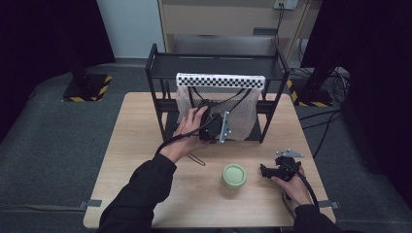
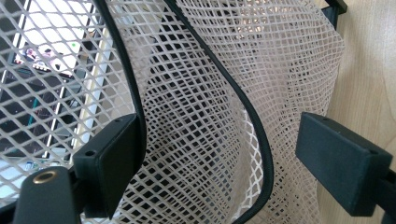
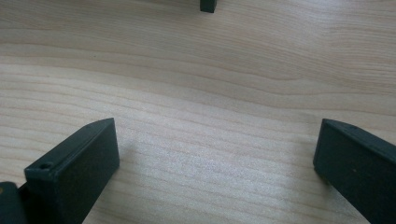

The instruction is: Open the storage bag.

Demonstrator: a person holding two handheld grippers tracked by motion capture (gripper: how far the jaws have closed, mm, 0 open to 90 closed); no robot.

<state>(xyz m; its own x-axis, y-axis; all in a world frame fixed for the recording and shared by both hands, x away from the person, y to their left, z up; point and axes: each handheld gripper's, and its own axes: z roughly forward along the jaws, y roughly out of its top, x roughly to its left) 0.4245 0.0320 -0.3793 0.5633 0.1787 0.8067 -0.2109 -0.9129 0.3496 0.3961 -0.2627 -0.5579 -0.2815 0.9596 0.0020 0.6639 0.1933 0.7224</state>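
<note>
A white mesh bag [image 1: 243, 109] with black drawstring cords hangs from a checkered bar [image 1: 221, 81] on the black rack [image 1: 154, 92]. My left gripper [image 1: 210, 114], held by a hand, is pushed up against the bag's front. In the left gripper view it [image 2: 224, 163] is open, with the mesh [image 2: 196, 154] and one black cord [image 2: 261, 149] running between the jaws, unclamped. A green lidded jar [image 1: 234, 175] stands on the table in front. My right gripper [image 1: 265, 171] rests low, right of the jar, and is open [image 3: 215, 168] over bare wood.
The wooden table [image 1: 141, 145] has free surface at the left and front. A thin black loop [image 1: 197, 159] lies near the left wrist. A black rack foot [image 3: 208, 5] shows at the top of the right gripper view. Cables trail beyond the table's back right.
</note>
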